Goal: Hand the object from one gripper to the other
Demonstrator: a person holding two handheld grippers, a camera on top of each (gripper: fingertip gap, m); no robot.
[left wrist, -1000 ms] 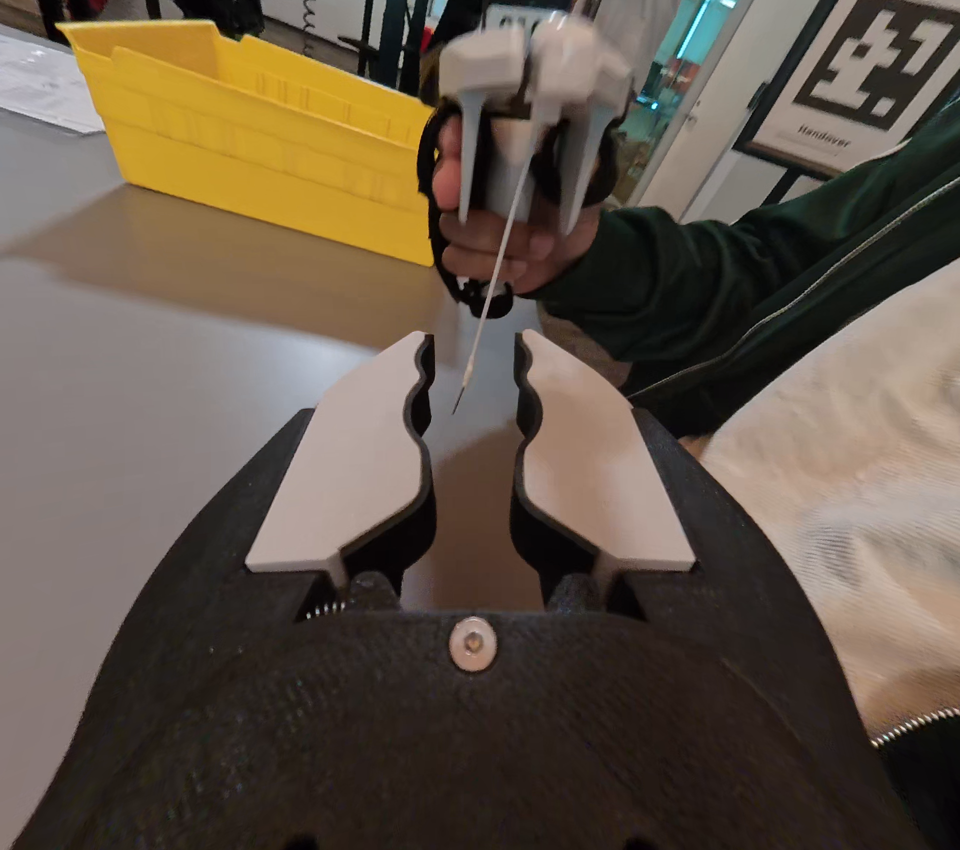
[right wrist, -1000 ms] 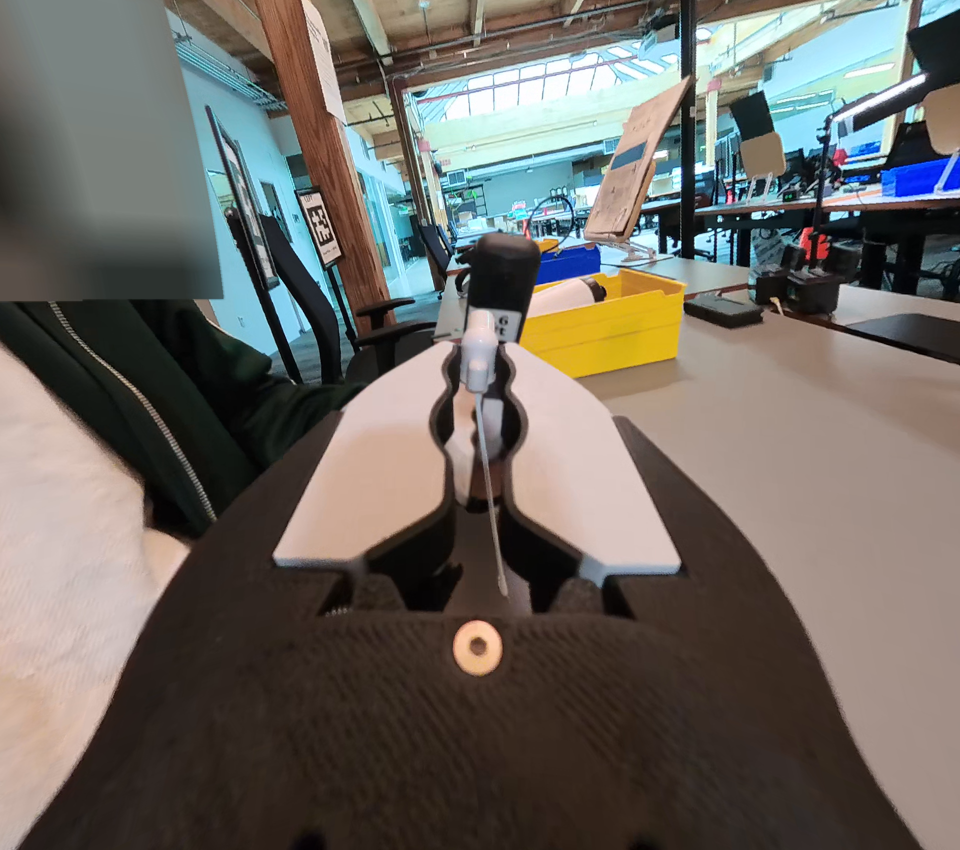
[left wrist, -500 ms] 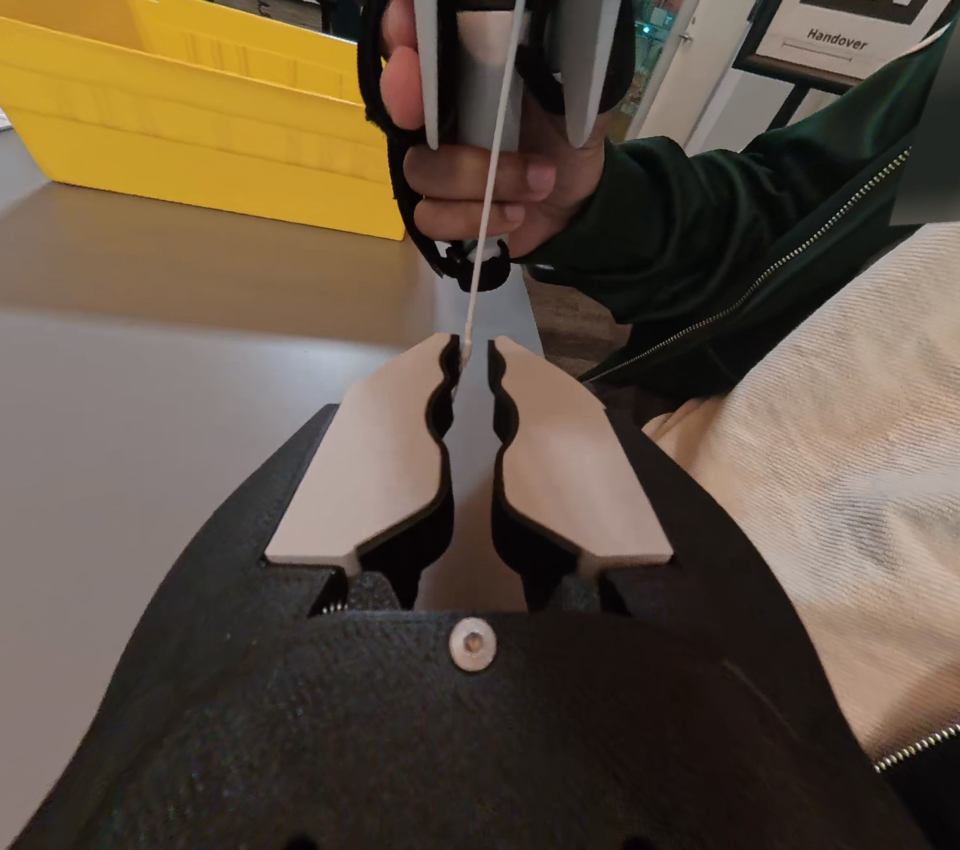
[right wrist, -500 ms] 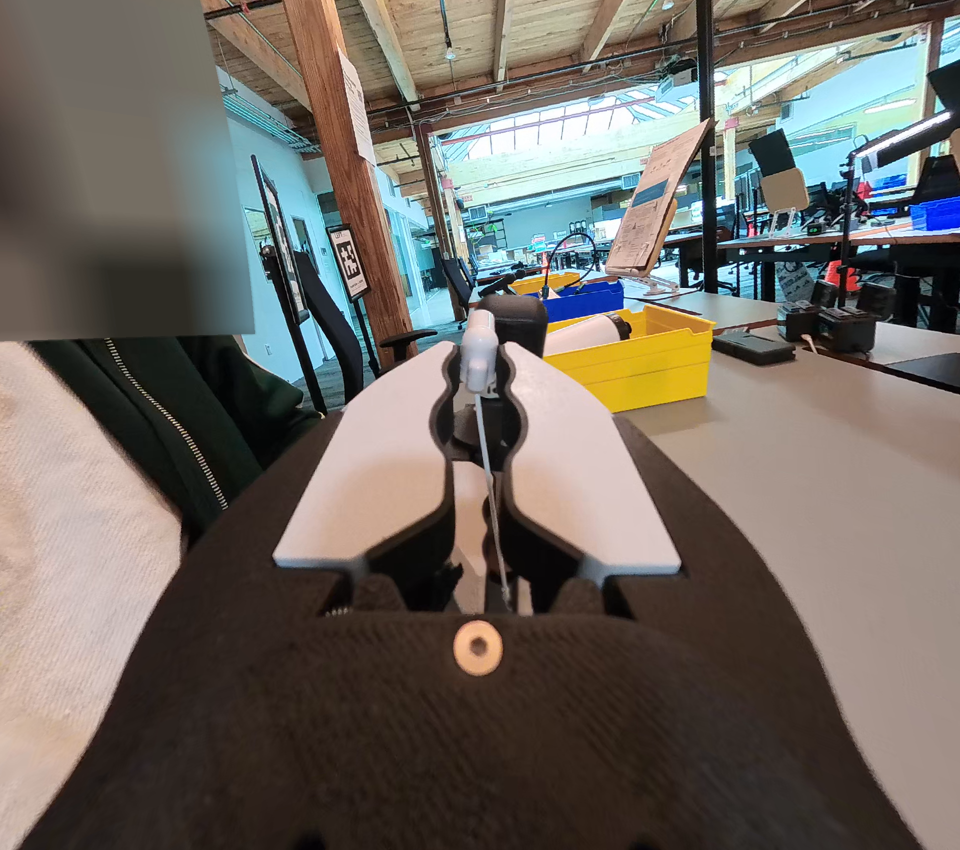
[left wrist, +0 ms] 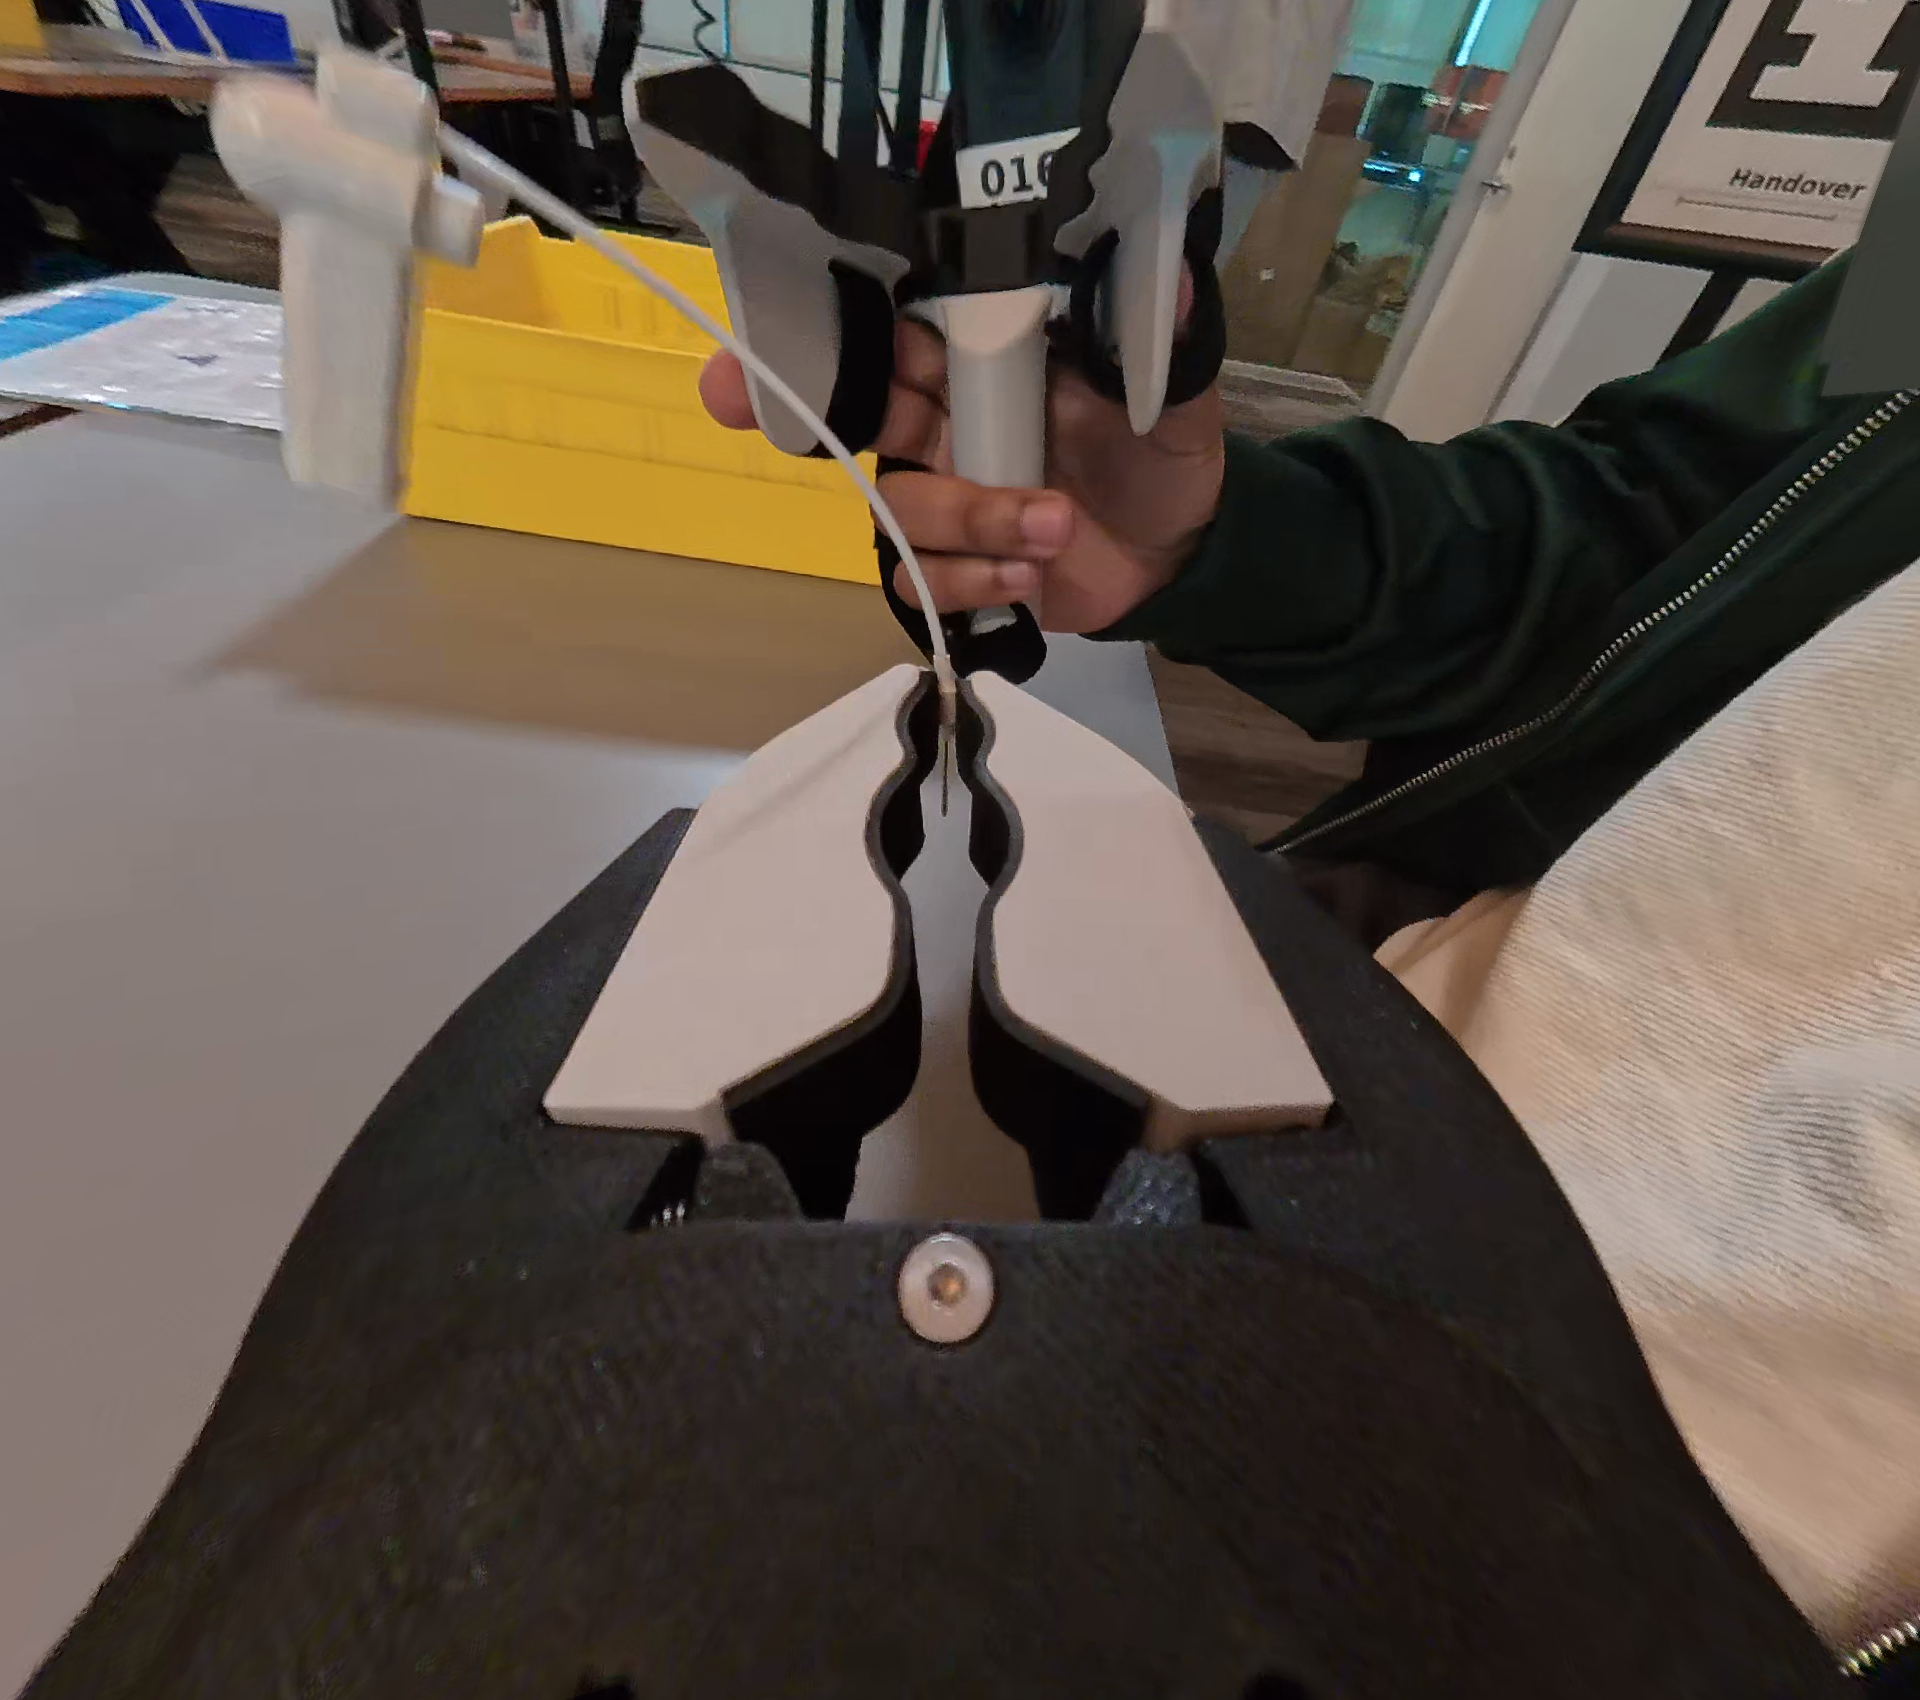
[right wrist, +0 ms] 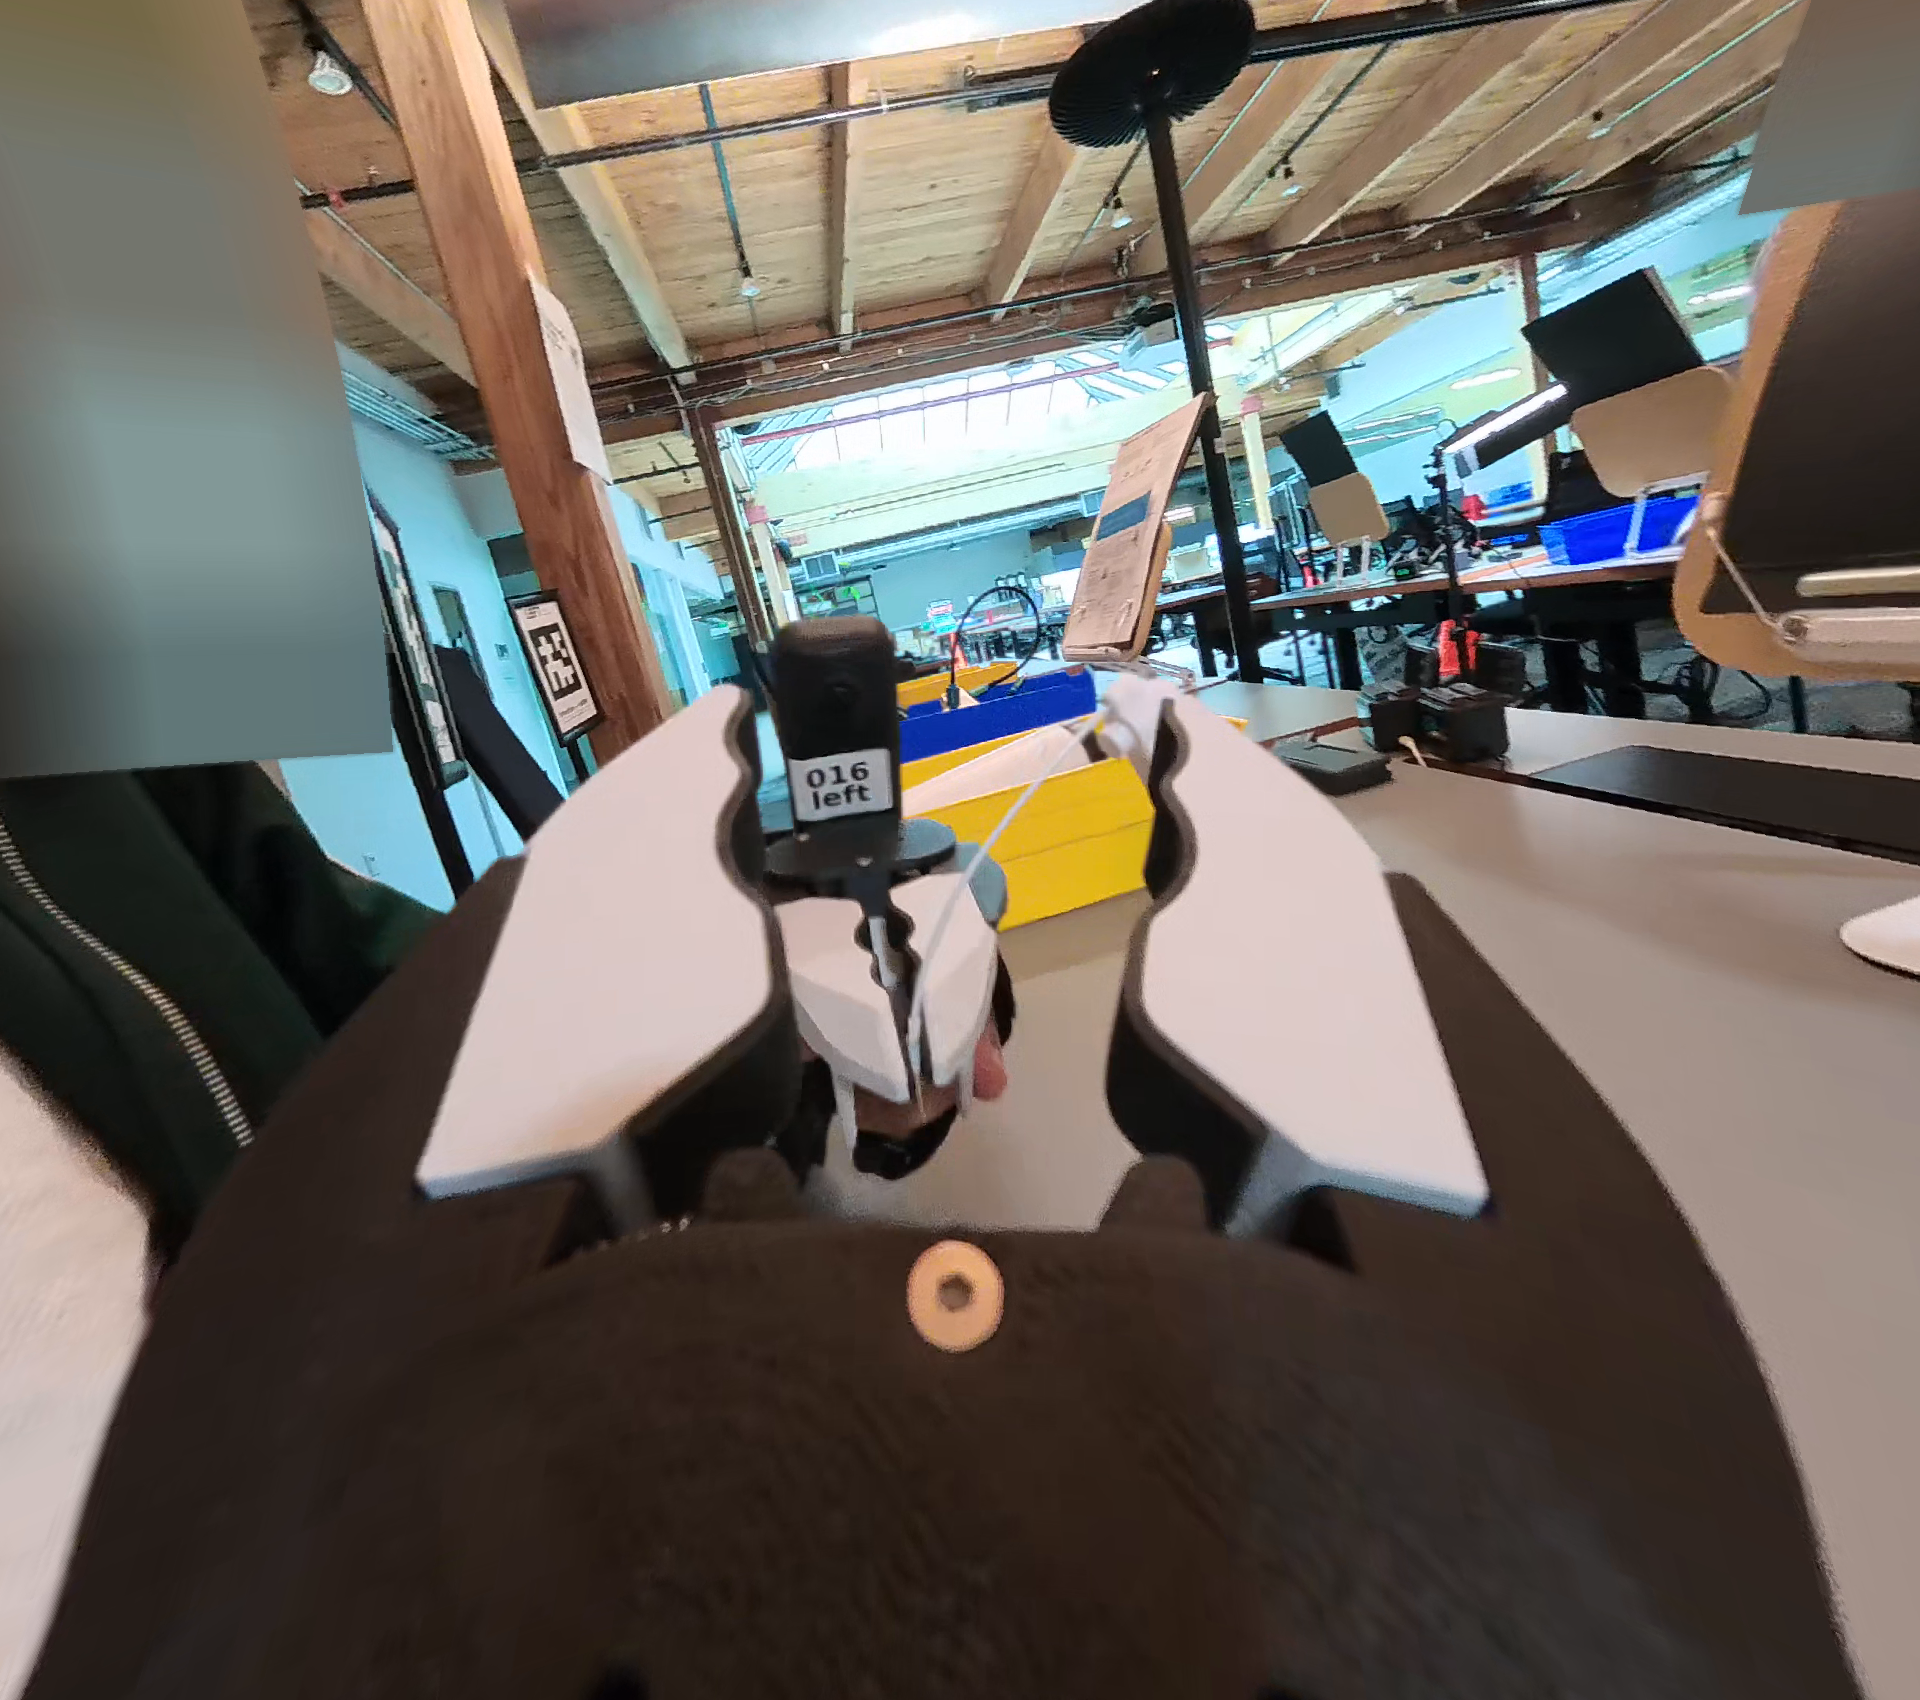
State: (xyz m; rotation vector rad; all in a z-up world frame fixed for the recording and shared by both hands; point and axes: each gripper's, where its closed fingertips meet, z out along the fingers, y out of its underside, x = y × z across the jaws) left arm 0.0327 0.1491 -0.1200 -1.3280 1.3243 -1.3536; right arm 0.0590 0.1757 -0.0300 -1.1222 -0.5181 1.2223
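Above the grey table [left wrist: 260, 819], left tongs [left wrist: 948, 700] pinch the white tool [left wrist: 343, 279]; right tongs [right wrist: 951, 720] gape.

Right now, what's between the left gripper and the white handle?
Only the thin white tube, arcing from the left gripper, shut on its end, to the white handle. Left wrist view.

Open workshop, timber ceiling beams [right wrist: 935, 196], worktables [right wrist: 1621, 601], yellow parts bin [left wrist: 582, 403]
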